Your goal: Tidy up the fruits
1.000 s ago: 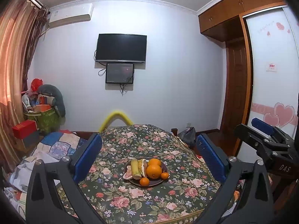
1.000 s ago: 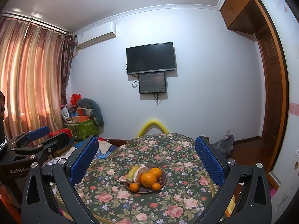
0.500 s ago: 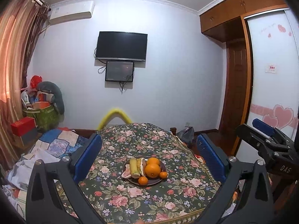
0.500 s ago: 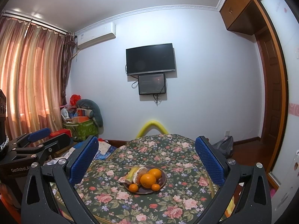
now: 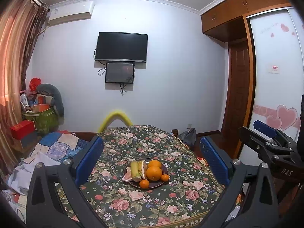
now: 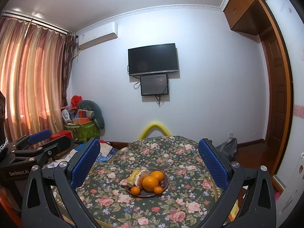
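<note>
Left gripper (image 5: pixel 151 160) and right gripper (image 6: pixel 149 161) both raised above the round surface with dark floral cloth (image 5: pixel 133 205) — blue-padded fingers (image 5: pixel 89 159) spread wide, nothing held. Dark round plate (image 5: pixel 163 168) near centre of surface, carrying large orange (image 5: pixel 153 173), second orange (image 5: pixel 154 163) behind, two small tangerines (image 5: pixel 144 183) in front, banana (image 5: pixel 135 169) and pomelo segments (image 5: pixel 127 177) at left — all untouched.

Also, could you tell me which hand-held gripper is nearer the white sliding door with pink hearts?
Right. The right hand-held gripper sits between the left hand-held gripper and the white sliding door with pink hearts; the left one is farther over, on the pink curtain side.
</note>
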`<state>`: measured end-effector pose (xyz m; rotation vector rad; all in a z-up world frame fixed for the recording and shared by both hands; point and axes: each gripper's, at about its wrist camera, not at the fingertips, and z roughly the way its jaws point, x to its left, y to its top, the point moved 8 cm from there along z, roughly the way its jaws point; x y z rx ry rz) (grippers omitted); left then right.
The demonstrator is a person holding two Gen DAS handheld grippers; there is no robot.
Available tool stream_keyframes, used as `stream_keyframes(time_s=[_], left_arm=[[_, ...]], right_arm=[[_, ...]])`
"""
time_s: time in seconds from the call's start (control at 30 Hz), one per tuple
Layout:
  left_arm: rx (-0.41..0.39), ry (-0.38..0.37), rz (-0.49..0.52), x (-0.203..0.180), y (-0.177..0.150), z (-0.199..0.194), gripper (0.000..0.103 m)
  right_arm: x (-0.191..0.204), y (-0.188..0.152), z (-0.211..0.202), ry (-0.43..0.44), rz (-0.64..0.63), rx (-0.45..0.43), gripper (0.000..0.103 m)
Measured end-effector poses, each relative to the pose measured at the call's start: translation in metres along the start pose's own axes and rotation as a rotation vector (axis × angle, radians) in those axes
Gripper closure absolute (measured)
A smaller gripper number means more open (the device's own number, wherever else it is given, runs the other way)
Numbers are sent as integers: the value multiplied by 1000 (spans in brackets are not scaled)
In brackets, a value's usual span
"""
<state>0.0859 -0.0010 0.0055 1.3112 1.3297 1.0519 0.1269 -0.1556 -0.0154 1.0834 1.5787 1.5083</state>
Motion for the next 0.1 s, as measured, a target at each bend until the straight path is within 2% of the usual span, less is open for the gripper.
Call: stream_keyframes(time_s=[0.1], left_arm=[[0, -1, 2, -1, 0, 0, 0]], right_arm=[[-3, 0, 2, -2, 0, 5, 0]])
